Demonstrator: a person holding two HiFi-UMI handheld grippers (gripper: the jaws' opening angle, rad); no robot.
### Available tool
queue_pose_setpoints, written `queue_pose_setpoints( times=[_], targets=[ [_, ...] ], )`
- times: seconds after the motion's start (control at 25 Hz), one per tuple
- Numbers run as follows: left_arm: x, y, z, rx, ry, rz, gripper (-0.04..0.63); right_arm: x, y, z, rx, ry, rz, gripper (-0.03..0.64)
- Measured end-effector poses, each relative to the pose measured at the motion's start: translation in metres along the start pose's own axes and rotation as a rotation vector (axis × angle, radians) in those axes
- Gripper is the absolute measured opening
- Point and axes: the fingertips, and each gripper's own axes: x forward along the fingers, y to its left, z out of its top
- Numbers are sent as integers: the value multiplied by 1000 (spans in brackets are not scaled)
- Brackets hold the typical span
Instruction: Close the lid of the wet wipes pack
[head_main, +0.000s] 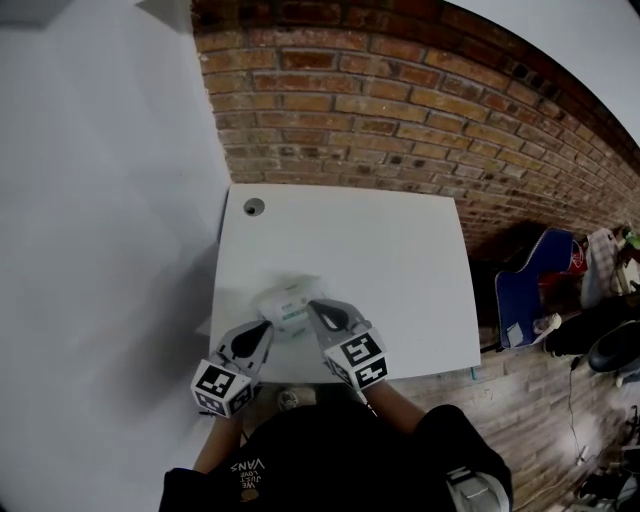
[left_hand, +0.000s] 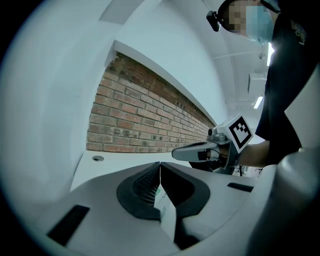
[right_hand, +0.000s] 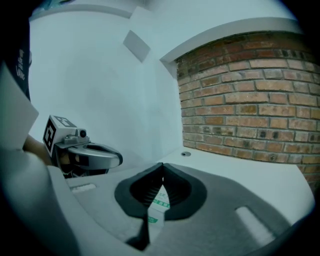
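Note:
The wet wipes pack (head_main: 287, 303) is white with green print and lies near the front left of the white table (head_main: 400, 270). My left gripper (head_main: 267, 327) meets its near left side and my right gripper (head_main: 313, 306) its right side. In the left gripper view my left gripper (left_hand: 160, 170) is shut, with a thin edge of the pack (left_hand: 165, 207) pinched between the jaws. In the right gripper view my right gripper (right_hand: 162, 170) is likewise shut on a printed edge of the pack (right_hand: 157, 207). I cannot make out the lid.
A round cable hole (head_main: 254, 206) sits at the table's far left corner. A brick wall (head_main: 400, 90) runs behind the table and a white wall (head_main: 100, 200) along its left. A blue chair (head_main: 530, 290) with clutter stands on the floor to the right.

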Motion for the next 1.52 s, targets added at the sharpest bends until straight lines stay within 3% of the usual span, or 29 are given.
queue_pose_setpoints(
  times=[0.8,1.24,1.4,1.52],
  targets=[
    [-46,-25,33,101,-88,-63,0,-49,21,20,25,-119,-122,-2],
    [-69,-30,33,122,-107,-84,0,-65,35,19,18,-141,-158,-2],
    [-73,-38,40,81,-101,-80,0,-71,39,17,28,-147,-166,-2],
    [-75,-38,35,104,-101,-92,0,-73,41,15,38,-148,-169,-2]
  ],
)
